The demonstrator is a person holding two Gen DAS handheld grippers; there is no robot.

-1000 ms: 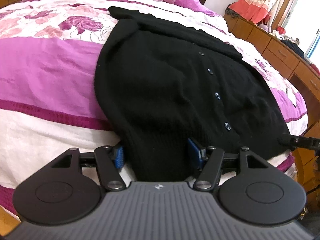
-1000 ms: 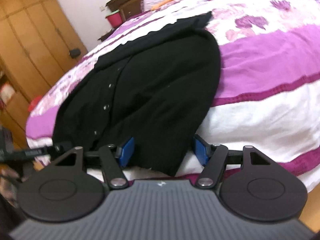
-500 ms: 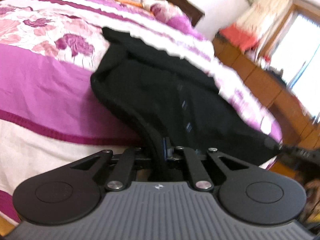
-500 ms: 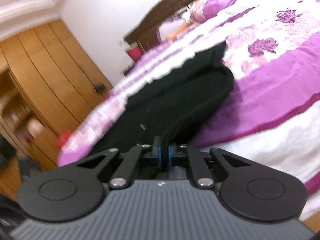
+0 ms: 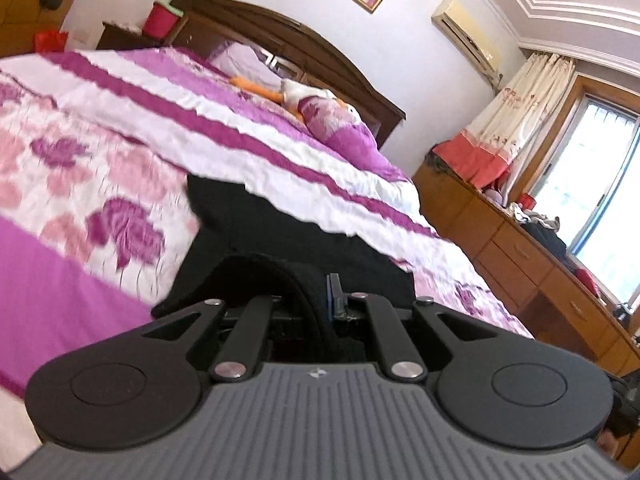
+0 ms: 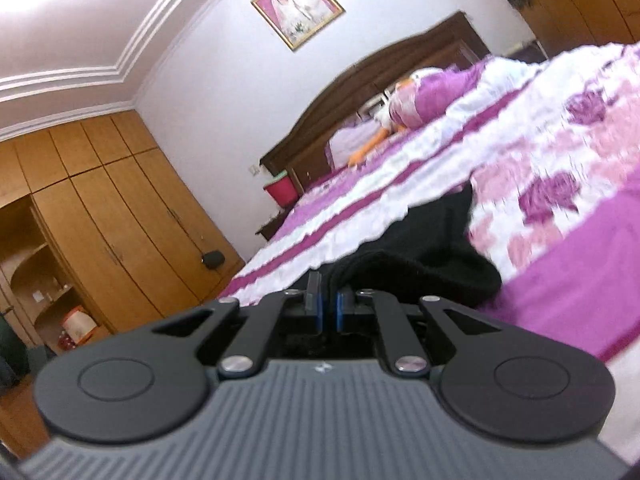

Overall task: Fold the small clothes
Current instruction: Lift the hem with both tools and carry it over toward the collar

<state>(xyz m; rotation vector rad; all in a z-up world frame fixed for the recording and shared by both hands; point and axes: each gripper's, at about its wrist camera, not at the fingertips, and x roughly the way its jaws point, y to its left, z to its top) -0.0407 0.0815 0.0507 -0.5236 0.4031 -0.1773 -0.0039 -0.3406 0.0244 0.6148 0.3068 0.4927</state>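
Note:
A black knit cardigan lies on the purple and white bed; it also shows in the right wrist view. My left gripper is shut on its near hem, and the fabric bulges up in a fold over the fingers. My right gripper is shut on the hem at the other near corner, with black cloth pinched between the blue pads. Both grippers hold the hem lifted above the bed and point towards the headboard. Most of the cardigan is hidden behind the lifted fold.
A dark wooden headboard and pillows stand at the far end of the bed. A wooden dresser with clutter runs along one side. Wooden wardrobes stand on the other side.
Both grippers closed on the cardigan's near hem, then lifted it and tilted upward. The garment's lower part has folded up towards the headboard.

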